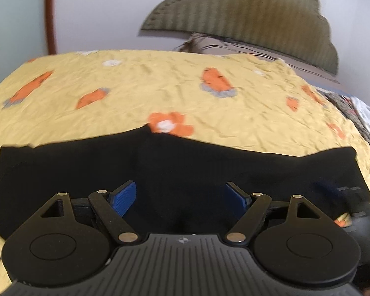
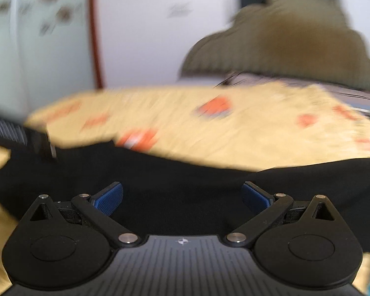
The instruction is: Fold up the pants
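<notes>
the yellow bedspread (image 1: 185, 86) with the orange carrot and flower print is taking up most of both views, and an olive quilted headboard (image 1: 246, 17) is sitting behind it against a pale wall. the black pants (image 1: 185, 167) are lying flat across the near part of that bedspread in a wide band, looking like they're already folded over, with the far edge running roughly straight from side to side.

the left gripper (image 1: 180, 197) is hanging over the middle of the pants, pointing down at them, and its blue pads (image 1: 124, 197) are standing wide apart with only flat black fabric showing between them, so it's released and gripping nothing. the right gripper (image 2: 182, 197) is doing the same thing further along the pants (image 2: 185, 172), jaws spread, nothing pinched. its view is pretty blurry, but the other gripper's body is peeking in at the left edge.
</notes>
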A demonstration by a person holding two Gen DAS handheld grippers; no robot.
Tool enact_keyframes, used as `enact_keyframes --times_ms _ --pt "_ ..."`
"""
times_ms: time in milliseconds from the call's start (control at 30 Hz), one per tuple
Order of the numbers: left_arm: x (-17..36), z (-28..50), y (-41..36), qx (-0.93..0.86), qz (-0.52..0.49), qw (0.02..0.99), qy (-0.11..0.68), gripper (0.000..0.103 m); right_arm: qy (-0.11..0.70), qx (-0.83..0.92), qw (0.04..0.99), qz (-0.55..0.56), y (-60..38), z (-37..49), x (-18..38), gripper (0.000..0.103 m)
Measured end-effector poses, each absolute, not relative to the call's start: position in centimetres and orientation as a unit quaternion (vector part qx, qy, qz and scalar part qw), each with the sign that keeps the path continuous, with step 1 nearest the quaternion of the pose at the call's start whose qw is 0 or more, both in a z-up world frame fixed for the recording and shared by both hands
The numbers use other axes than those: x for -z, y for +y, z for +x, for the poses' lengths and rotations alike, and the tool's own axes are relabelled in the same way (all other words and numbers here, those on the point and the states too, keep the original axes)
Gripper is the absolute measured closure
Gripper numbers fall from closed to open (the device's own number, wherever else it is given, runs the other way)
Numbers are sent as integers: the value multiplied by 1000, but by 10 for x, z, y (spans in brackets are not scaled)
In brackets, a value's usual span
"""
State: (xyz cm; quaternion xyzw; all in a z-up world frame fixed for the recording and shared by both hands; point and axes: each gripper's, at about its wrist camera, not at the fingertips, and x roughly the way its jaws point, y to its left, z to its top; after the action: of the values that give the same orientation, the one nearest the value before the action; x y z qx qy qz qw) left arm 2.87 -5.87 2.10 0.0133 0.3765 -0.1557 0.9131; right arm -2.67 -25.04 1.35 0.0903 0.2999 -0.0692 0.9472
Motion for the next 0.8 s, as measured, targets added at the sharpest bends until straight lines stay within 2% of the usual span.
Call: enact_keyframes --times_ms 267,433,567,733,800 --pt "-10 17 -140 296 80 884 352 22 267 261 921 111 -369 -109 -55 0" --pt "14 6 -191 352 157 866 319 22 282 333 889 139 -438 -124 -53 0" --pt "30 -3 -221 386 215 847 294 23 279 278 884 253 -480 -116 -28 0" --pt "52 -8 -246 389 285 838 255 30 282 228 848 388 -521 -91 13 1" --pt "59 -5 -253 391 298 832 255 35 285 221 830 425 -532 -84 26 9"
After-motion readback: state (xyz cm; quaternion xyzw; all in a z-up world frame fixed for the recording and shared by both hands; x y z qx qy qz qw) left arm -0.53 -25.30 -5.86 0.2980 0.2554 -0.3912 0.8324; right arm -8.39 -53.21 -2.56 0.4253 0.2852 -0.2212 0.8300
